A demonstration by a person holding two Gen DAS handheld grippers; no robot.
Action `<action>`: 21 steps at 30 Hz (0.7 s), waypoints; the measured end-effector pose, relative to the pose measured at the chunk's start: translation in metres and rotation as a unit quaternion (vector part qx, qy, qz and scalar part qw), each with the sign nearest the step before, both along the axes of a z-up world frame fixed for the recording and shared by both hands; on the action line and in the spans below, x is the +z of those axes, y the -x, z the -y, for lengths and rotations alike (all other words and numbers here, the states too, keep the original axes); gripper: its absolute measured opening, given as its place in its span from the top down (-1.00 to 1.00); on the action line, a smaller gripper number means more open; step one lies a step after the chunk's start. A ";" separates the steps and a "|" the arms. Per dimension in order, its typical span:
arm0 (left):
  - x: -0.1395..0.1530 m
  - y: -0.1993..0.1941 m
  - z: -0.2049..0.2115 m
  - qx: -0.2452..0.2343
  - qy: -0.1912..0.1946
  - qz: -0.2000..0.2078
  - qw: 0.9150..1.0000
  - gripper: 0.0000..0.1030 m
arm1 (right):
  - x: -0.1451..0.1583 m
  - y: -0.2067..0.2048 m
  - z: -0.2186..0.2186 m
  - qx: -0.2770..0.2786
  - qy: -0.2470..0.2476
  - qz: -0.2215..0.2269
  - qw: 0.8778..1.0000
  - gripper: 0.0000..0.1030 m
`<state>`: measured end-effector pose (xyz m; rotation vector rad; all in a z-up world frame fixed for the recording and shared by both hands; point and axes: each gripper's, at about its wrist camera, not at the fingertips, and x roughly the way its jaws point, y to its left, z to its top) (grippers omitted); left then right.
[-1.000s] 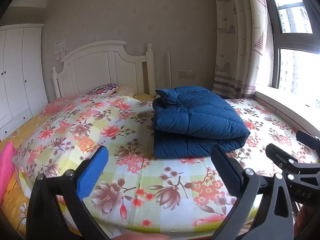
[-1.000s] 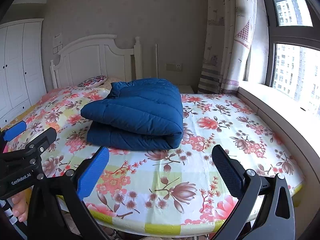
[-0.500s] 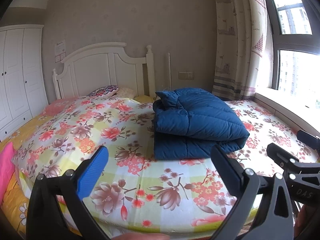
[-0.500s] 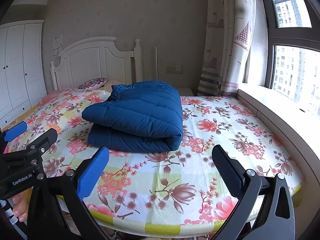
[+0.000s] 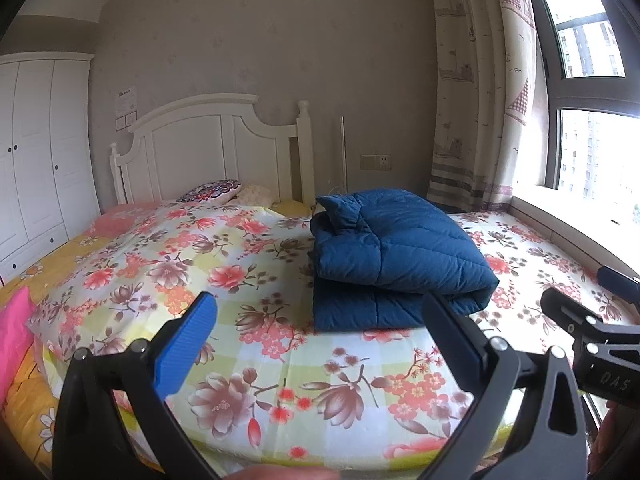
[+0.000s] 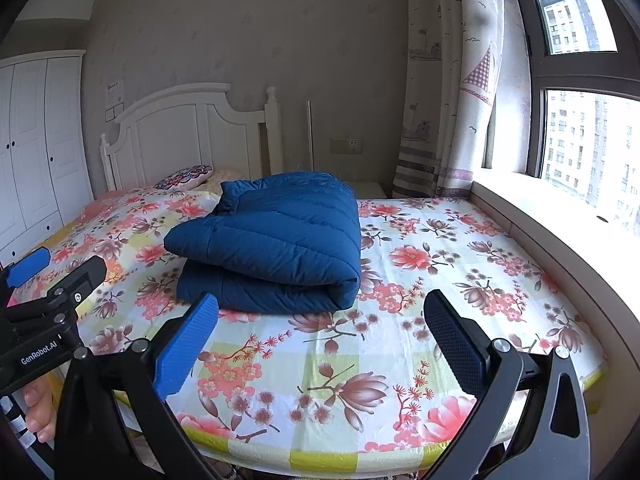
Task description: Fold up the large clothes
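Observation:
A dark blue quilted jacket (image 5: 396, 260) lies folded in a thick bundle on the floral bedsheet (image 5: 248, 264); it also shows in the right wrist view (image 6: 276, 240). My left gripper (image 5: 318, 320) is open and empty, held back over the foot of the bed, short of the jacket. My right gripper (image 6: 320, 320) is open and empty, also short of the jacket. The right gripper shows at the right edge of the left wrist view (image 5: 588, 312), and the left gripper at the left edge of the right wrist view (image 6: 52, 272).
A white headboard (image 5: 208, 152) and a patterned pillow (image 5: 212, 192) stand at the far end. A white wardrobe (image 5: 36, 152) is on the left. A window sill (image 6: 560, 216) and curtain (image 6: 452, 92) run along the right. A pink cloth (image 5: 14, 328) lies at the bed's left.
Both grippers have drifted slightly back and upward from the bed, so the jacket sits a little lower in both views. Both stay open and the jacket has not moved.

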<state>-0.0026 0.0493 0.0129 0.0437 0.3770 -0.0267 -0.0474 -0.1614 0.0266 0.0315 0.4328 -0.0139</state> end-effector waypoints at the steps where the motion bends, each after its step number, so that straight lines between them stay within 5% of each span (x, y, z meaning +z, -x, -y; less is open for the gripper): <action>1: 0.001 0.000 0.000 0.000 -0.001 0.001 1.000 -0.96 | 0.000 0.000 0.000 0.000 0.000 0.001 1.000 -0.91; 21: 0.000 0.000 0.000 -0.001 -0.001 0.000 1.000 -0.96 | -0.001 -0.001 0.000 0.004 0.000 -0.003 1.000 -0.91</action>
